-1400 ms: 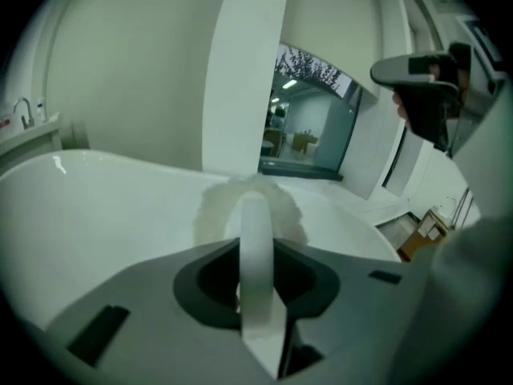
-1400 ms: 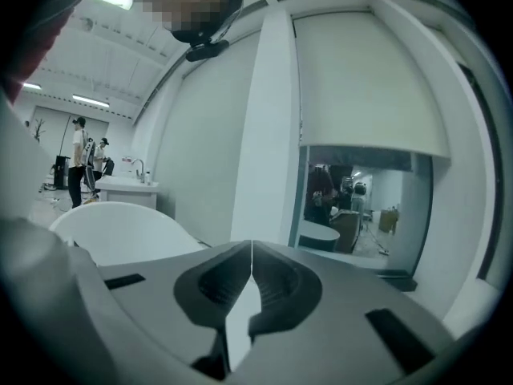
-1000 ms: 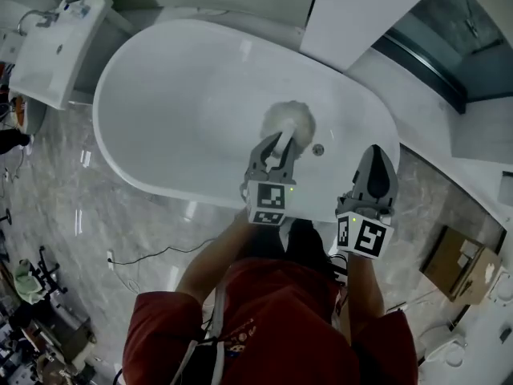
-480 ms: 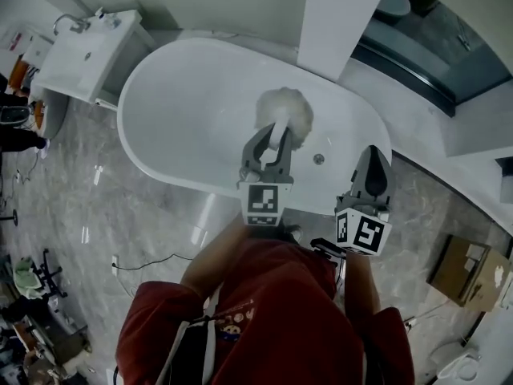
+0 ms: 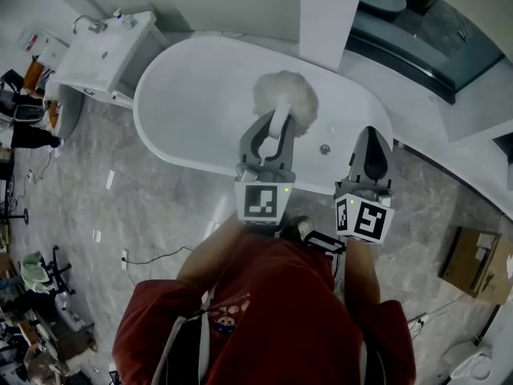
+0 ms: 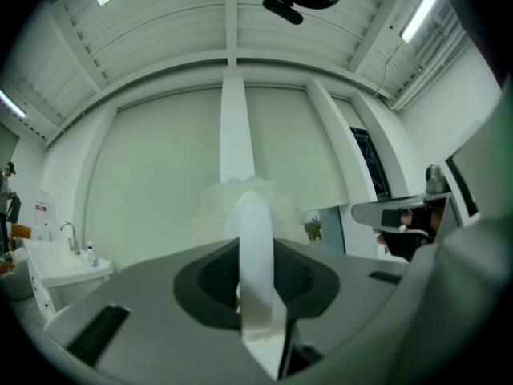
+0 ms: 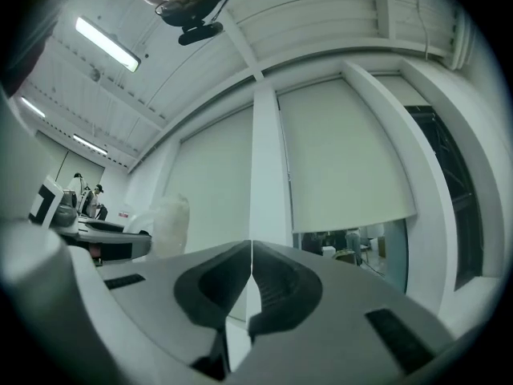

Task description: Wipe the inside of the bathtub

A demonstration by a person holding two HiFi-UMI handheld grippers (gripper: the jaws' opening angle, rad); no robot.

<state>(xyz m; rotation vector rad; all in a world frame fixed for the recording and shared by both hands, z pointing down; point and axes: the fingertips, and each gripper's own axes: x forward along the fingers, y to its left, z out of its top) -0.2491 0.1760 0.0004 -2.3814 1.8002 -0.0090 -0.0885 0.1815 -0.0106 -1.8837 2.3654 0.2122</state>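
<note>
Head view — duster (image 5: 285,95) farther from drain (image 5: 325,148).

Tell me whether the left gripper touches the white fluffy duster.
Touching. The left gripper view shows the left gripper clamped on the white fluffy duster's handle.

Glossy smooth bathtub (image 5: 192,111), fluffy duster (image 5: 286,93), polished veined stone floor (image 5: 136,215).

White oval bathtub (image 5: 186,112); fluffy white duster (image 5: 286,95) over it, handle clamped.
</note>
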